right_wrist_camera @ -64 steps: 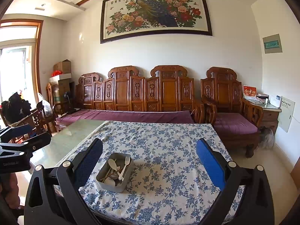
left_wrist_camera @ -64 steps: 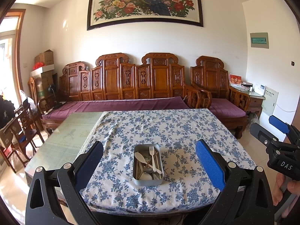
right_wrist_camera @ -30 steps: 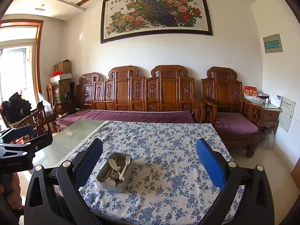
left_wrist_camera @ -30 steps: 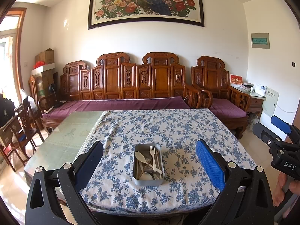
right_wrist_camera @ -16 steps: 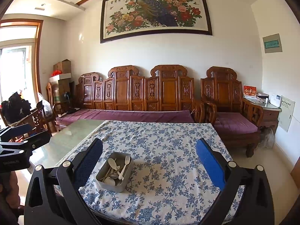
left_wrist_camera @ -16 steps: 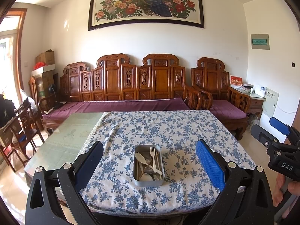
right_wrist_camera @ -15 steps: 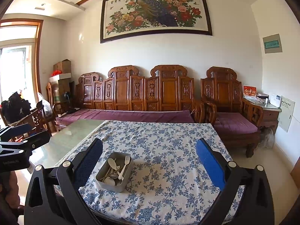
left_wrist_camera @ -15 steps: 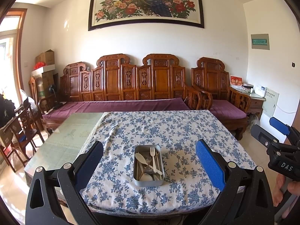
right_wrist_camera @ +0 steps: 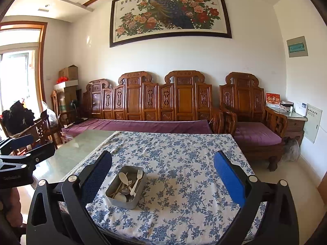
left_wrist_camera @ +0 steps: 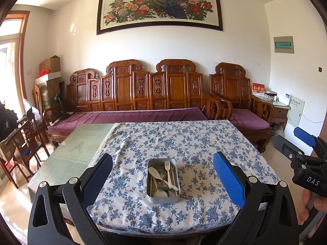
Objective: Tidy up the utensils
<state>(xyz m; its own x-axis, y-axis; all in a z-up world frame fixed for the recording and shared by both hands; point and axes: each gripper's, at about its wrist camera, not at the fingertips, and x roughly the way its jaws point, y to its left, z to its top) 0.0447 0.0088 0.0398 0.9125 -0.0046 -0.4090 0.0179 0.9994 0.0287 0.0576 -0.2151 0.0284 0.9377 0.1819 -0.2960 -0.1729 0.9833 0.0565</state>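
A grey metal tin (left_wrist_camera: 163, 197) stands near the front edge of the table on a blue floral cloth (left_wrist_camera: 184, 143). It holds a white fork (left_wrist_camera: 168, 173), a white spoon (left_wrist_camera: 154, 172), a metal spoon and chopsticks, all jumbled. The tin also shows in the right wrist view (right_wrist_camera: 122, 201), left of centre. My left gripper (left_wrist_camera: 163, 171) is open and empty, held back from the table with the tin between its fingers in view. My right gripper (right_wrist_camera: 163, 171) is open and empty, to the right of the tin.
The left part of the table is bare green glass (left_wrist_camera: 75, 149). A carved wooden sofa with purple cushions (left_wrist_camera: 130, 116) runs behind the table. An armchair (left_wrist_camera: 243, 112) stands at the right, wooden chairs (left_wrist_camera: 22, 143) at the left.
Both grippers have stayed open and almost still, with only slight drift of the views. The tin and utensils have not moved.
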